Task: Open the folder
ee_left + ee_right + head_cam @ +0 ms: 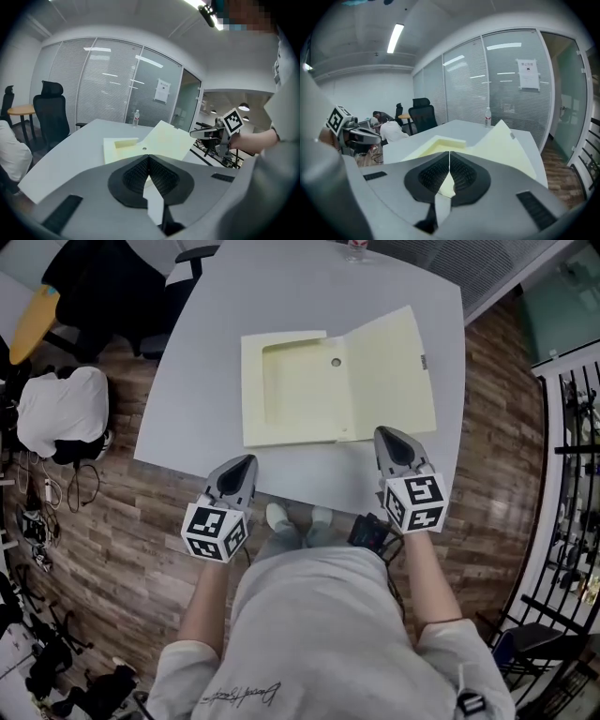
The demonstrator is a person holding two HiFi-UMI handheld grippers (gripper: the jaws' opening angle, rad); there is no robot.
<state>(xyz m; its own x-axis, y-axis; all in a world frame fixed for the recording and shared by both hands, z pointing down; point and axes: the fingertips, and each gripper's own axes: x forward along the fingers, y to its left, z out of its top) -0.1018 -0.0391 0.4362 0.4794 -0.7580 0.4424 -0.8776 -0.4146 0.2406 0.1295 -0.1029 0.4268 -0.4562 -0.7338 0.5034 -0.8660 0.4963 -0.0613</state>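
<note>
The pale yellow folder (298,390) lies open on the grey table (206,381). Its shallow tray is on the left and its cover (392,367) is spread to the right, slanting a little upward in both gripper views (164,138) (506,140). My left gripper (246,462) hovers at the table's near edge, left of the folder, its jaws shut (149,157) on nothing. My right gripper (384,433) is over the folder's near right corner, jaws shut (450,153) and empty. Each gripper shows in the other's view: the right gripper (207,134), the left gripper (365,136).
A water bottle (356,247) stands at the table's far edge. Black office chairs (192,259) stand beyond the far left corner. A white bag (64,409) and cables lie on the wood floor at left. A black rack (572,474) lines the right side.
</note>
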